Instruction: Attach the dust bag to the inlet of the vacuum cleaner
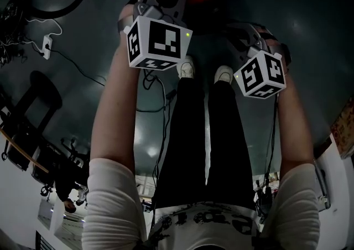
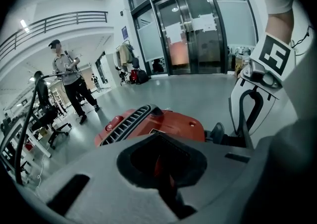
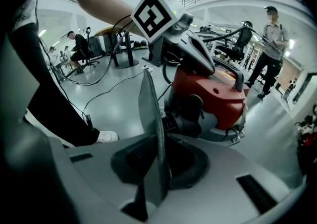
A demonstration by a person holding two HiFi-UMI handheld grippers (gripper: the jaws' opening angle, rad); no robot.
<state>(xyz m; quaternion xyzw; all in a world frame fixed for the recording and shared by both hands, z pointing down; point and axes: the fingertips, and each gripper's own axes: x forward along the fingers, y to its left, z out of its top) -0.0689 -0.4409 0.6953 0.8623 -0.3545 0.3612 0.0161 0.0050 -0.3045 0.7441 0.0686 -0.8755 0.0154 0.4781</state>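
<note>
Right gripper view shows the right gripper (image 3: 157, 171) with its fingers clamped on a thin grey flat dust bag (image 3: 150, 114). The bag stands upright and edge-on, probably so that it can be offered to the red drum-shaped vacuum cleaner (image 3: 214, 94) just beyond. A dark round port (image 3: 192, 111), likely the inlet, sits near the bag's far edge, not touching. The left gripper (image 2: 161, 164) has its fingers drawn together, seemingly on nothing.

Head view steeply down from above; gripper views close behind their jaws, both toward the vacuum cleaner (image 2: 173, 125)
</note>
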